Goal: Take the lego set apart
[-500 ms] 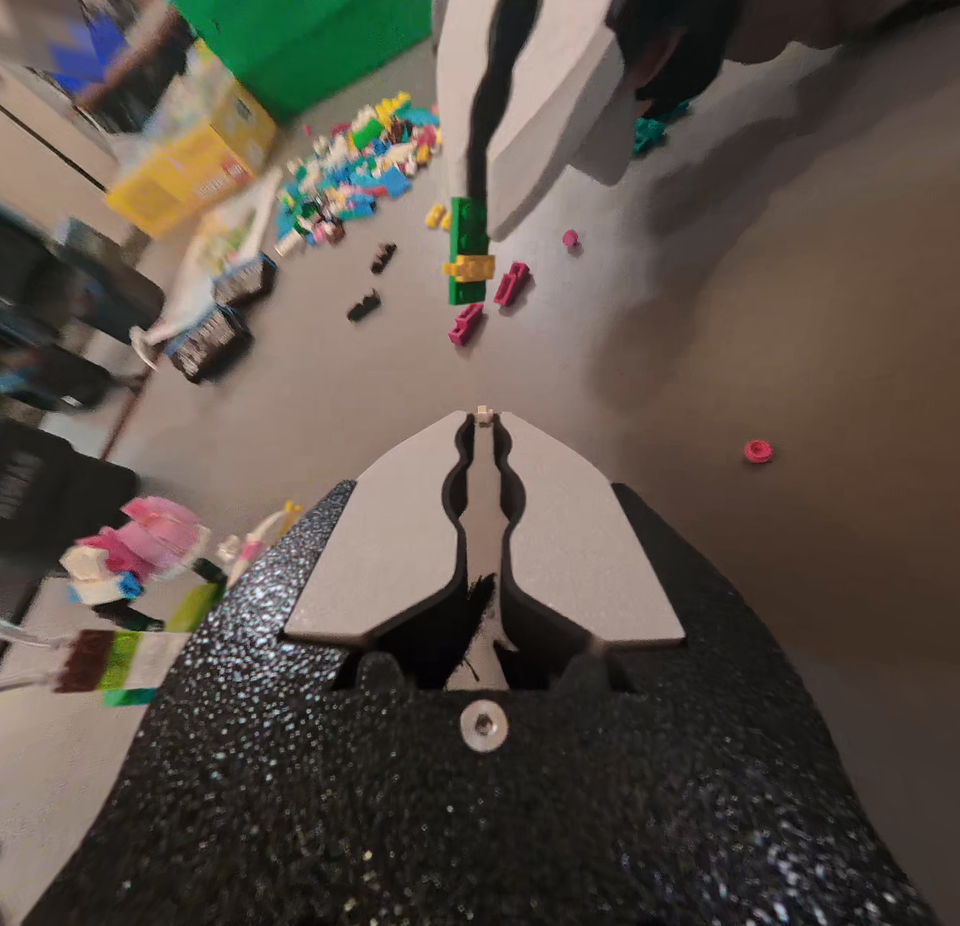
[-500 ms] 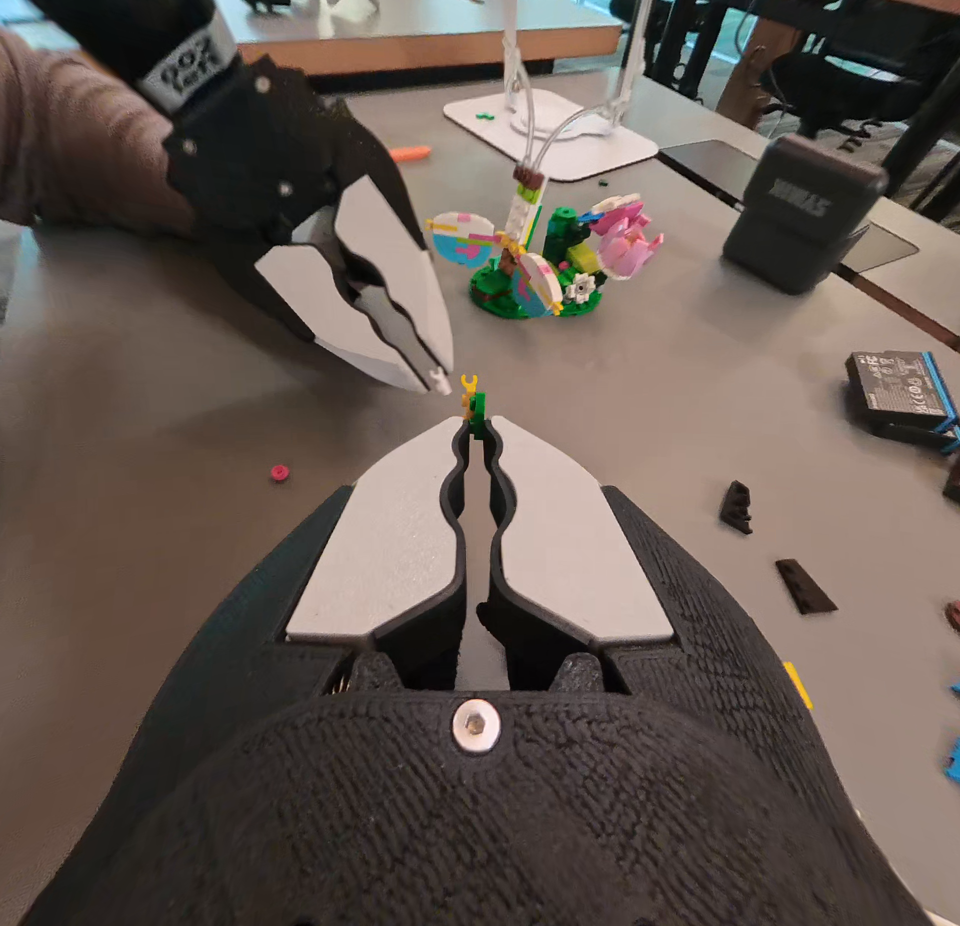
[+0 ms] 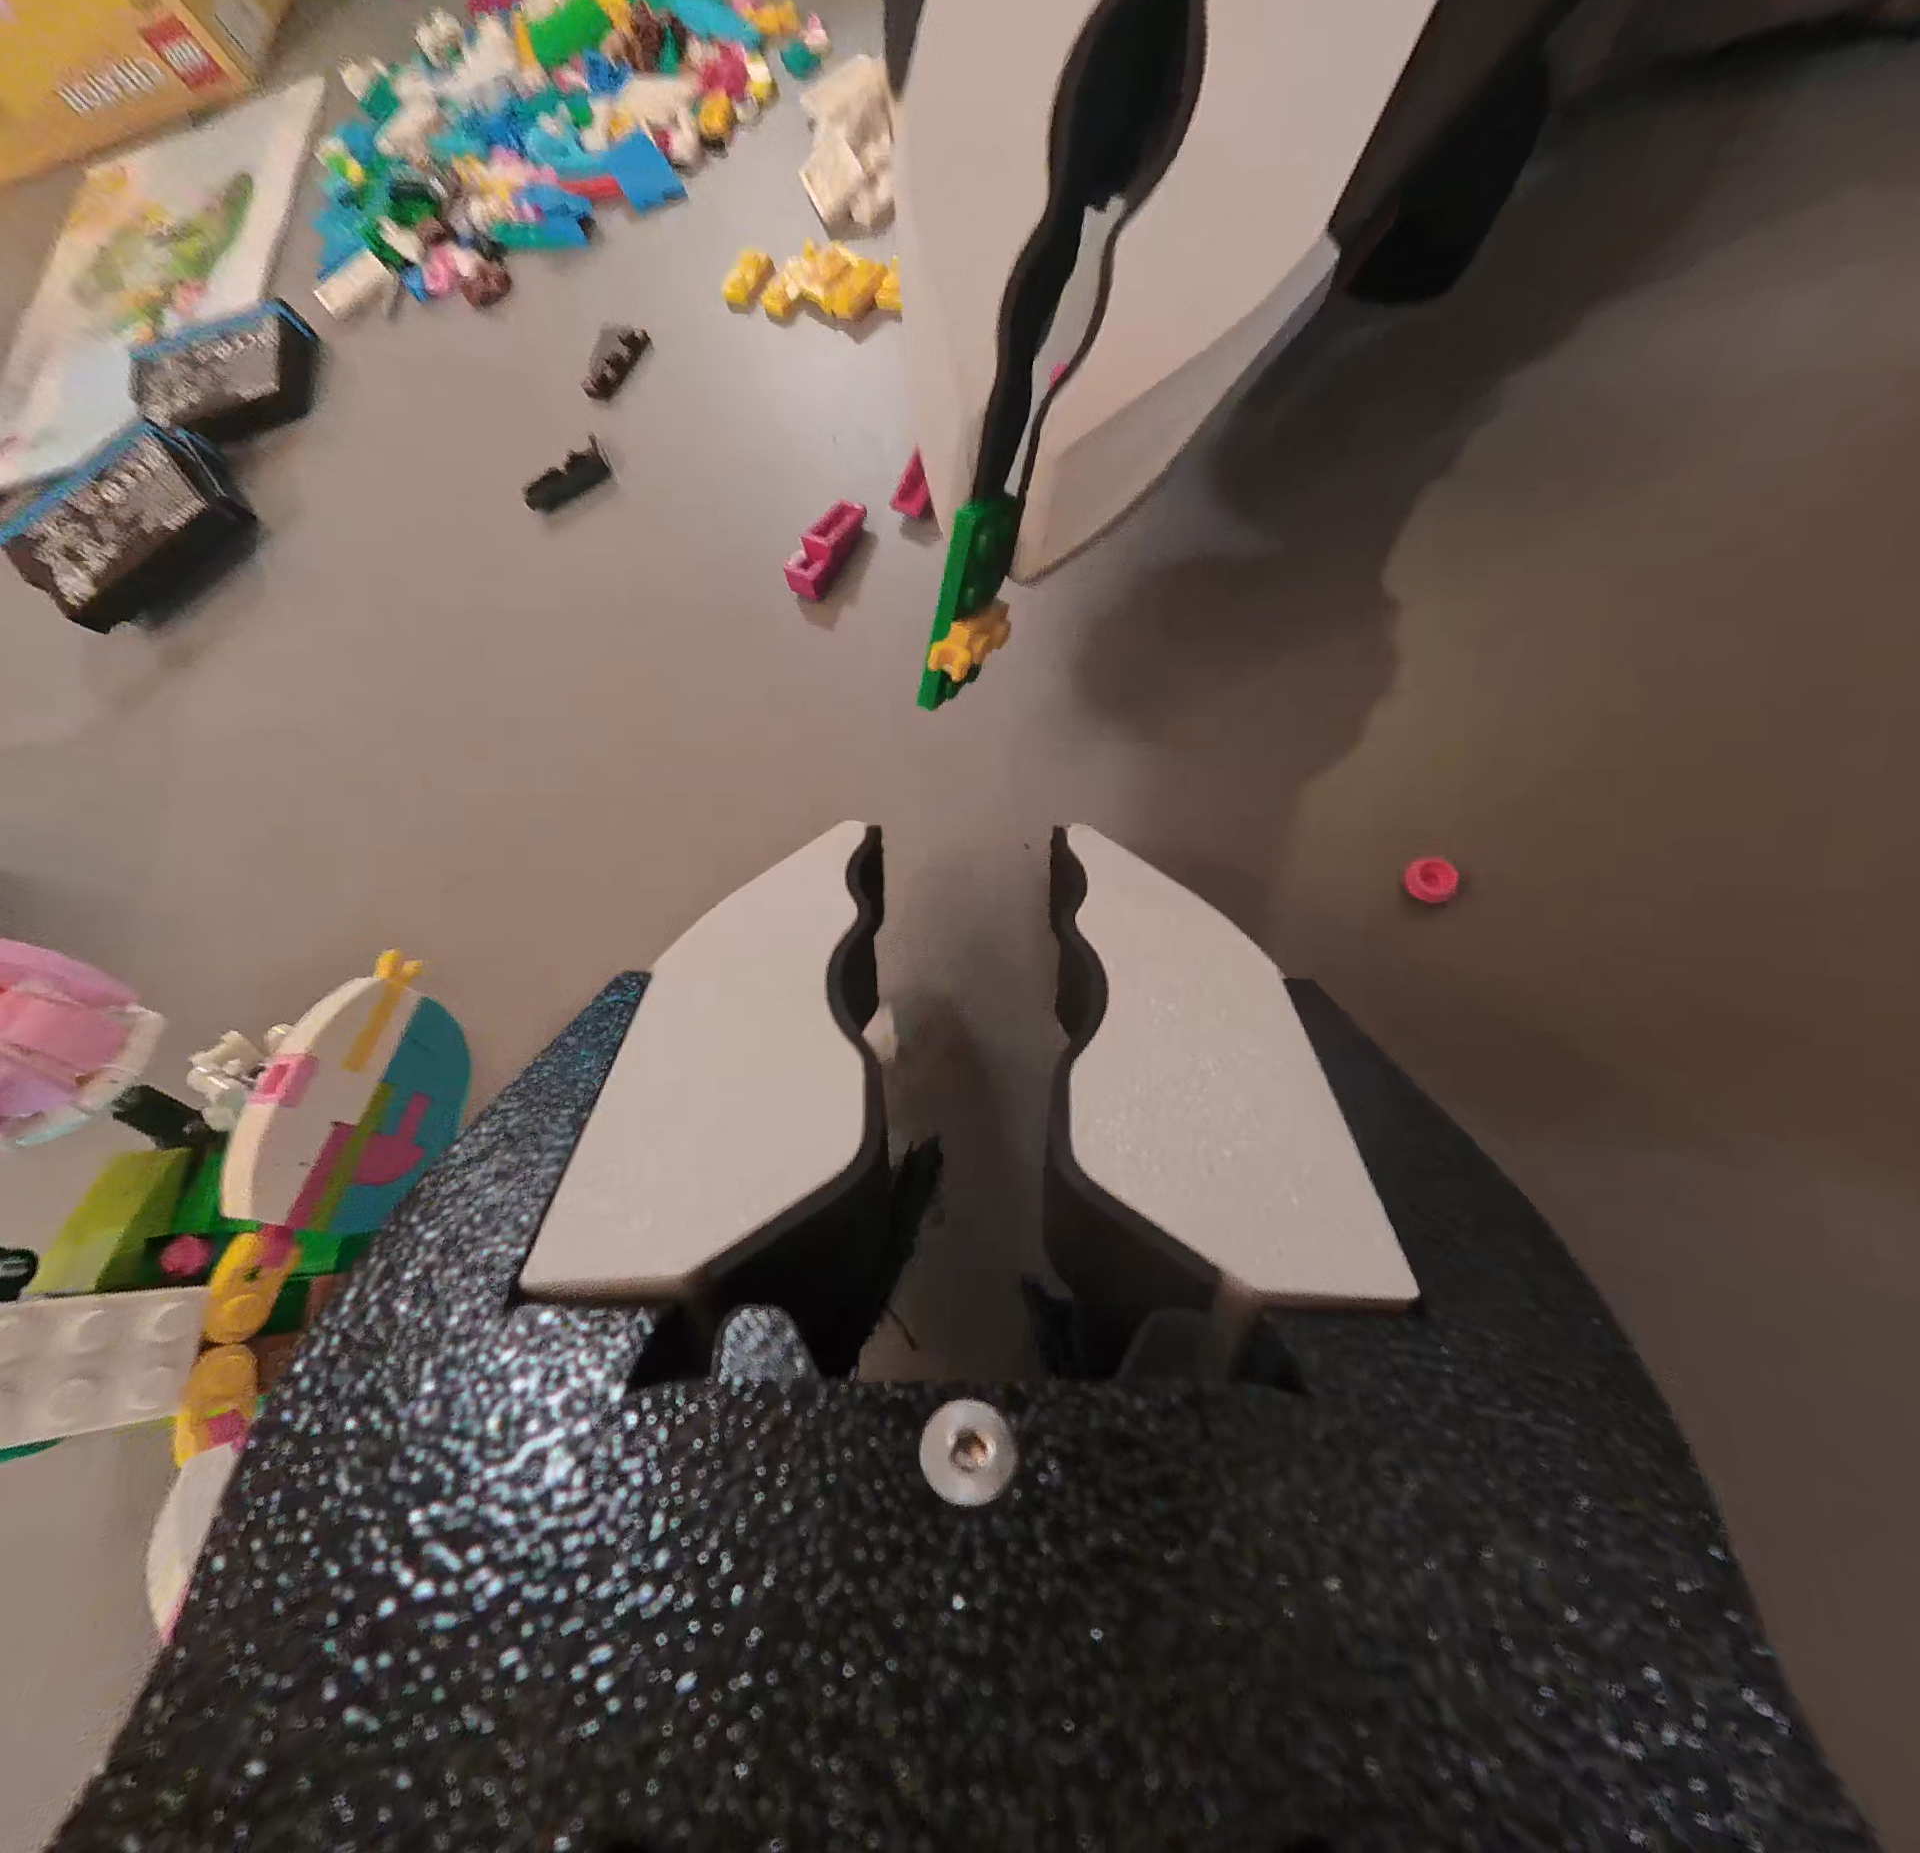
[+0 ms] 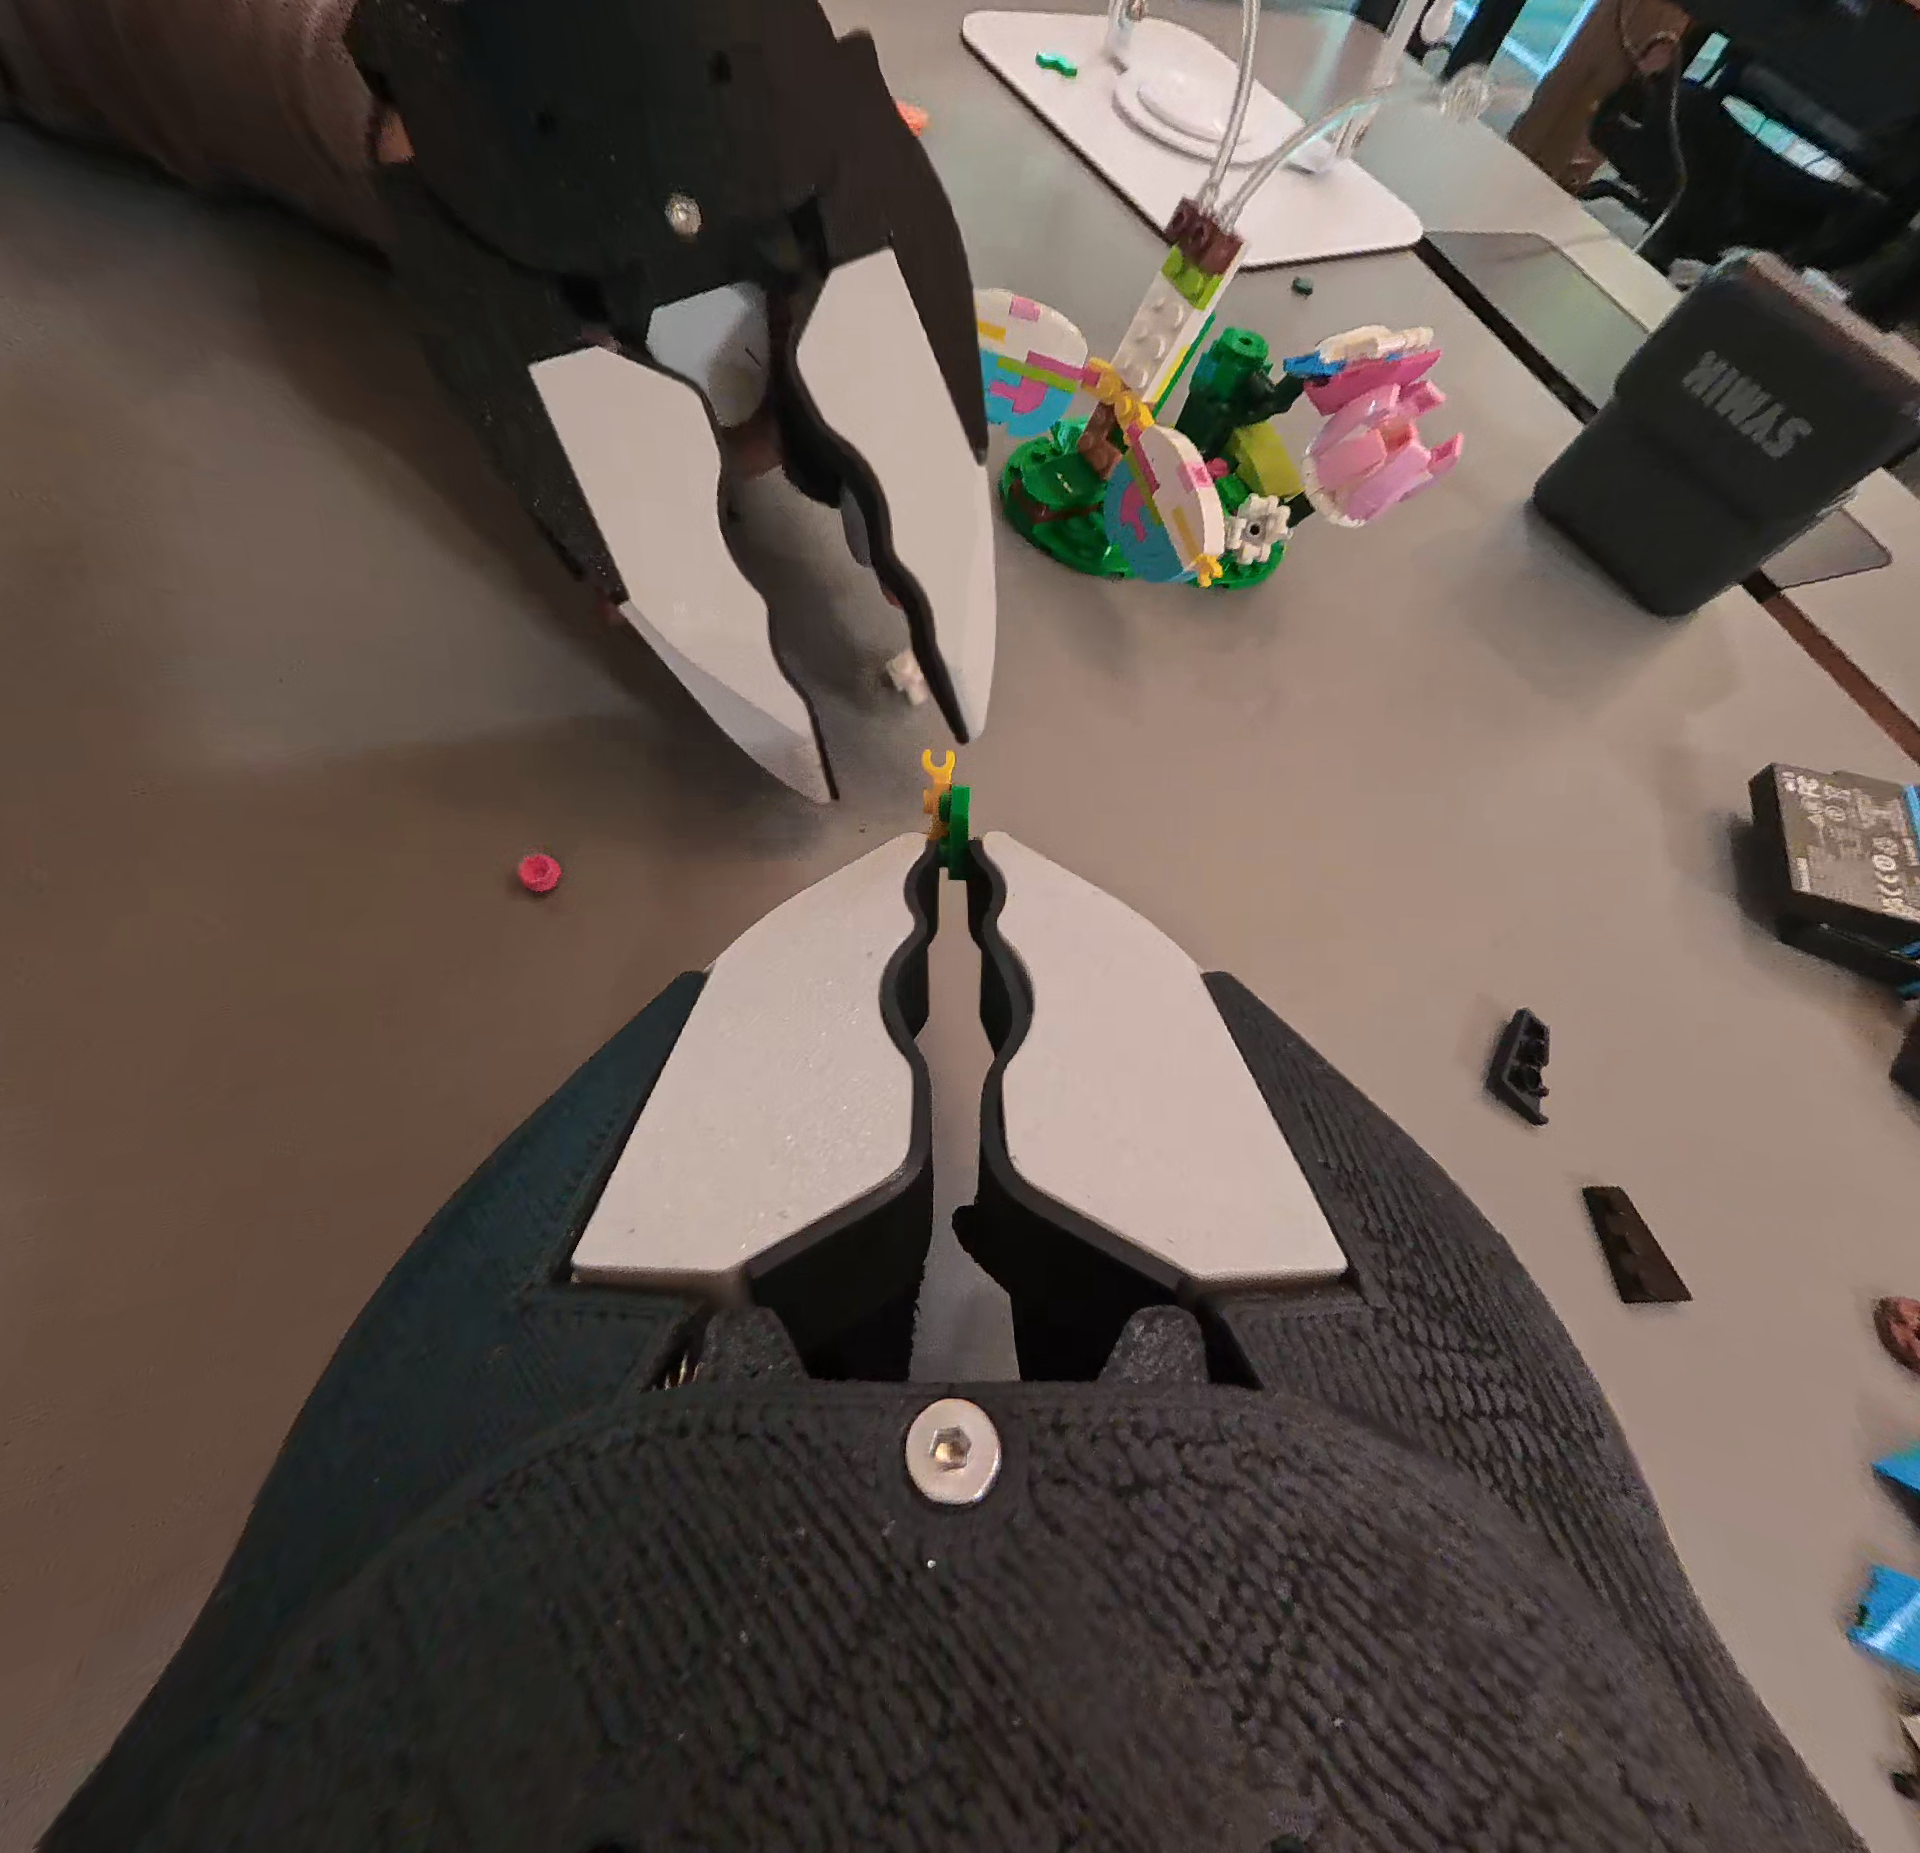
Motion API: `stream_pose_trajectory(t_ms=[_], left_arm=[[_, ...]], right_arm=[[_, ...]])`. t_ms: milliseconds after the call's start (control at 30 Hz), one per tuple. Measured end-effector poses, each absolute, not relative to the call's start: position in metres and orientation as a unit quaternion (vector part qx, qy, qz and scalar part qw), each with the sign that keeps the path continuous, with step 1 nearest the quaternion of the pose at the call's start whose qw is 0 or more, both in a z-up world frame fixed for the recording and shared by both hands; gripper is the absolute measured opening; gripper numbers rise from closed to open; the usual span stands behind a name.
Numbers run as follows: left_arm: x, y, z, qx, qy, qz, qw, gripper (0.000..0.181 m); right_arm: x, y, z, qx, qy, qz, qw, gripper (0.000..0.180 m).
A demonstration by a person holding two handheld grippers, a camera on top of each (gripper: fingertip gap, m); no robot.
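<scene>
To the left of the green plate (image 4: 957,832), a small red round stud (image 4: 538,871) is seen lying on the grey table (image 4: 1351,816), and the left gripper (image 4: 896,759) is held just above and left of the plate with its fingers parted and nothing between them. The plate, bearing a yellow clip piece (image 4: 937,780), is clamped upright at the tips of the right gripper (image 4: 954,847). Well to its right, beyond, the flower lego set (image 4: 1195,453) is stood on the table

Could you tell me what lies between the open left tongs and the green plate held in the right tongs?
In the left wrist view, only bare grey table shows between the left tongs and the green plate in the right tongs.
</scene>
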State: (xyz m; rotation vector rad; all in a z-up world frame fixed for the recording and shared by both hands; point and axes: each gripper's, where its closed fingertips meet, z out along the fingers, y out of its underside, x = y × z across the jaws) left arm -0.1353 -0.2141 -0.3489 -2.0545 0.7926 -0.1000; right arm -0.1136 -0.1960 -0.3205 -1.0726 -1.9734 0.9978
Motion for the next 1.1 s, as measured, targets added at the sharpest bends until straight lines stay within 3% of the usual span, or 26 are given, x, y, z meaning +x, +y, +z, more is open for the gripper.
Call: stream_pose_trajectory(t_ms=[133,367,933,1100], left_arm=[[-0.13,-0.211,-0.32,-0.788,0.316,-0.041,0.527,0.026],[-0.123,-0.214,-0.31,-0.756,0.348,-0.004,0.555,0.017],[-0.118,-0.221,-0.315,-0.747,0.405,0.035,0.526,0.0],[-0.118,-0.222,-0.32,-0.747,0.418,0.042,0.516,0.0]], right_arm=[[-0.115,-0.204,-0.314,-0.398,-0.75,0.403,0.342,0.003],[-0.117,-0.216,-0.314,-0.373,-0.76,0.399,0.353,0.003],[-0.117,-0.22,-0.309,-0.341,-0.759,0.398,0.385,0.003],[-0.117,-0.222,-0.314,-0.329,-0.773,0.378,0.39,0.012]])
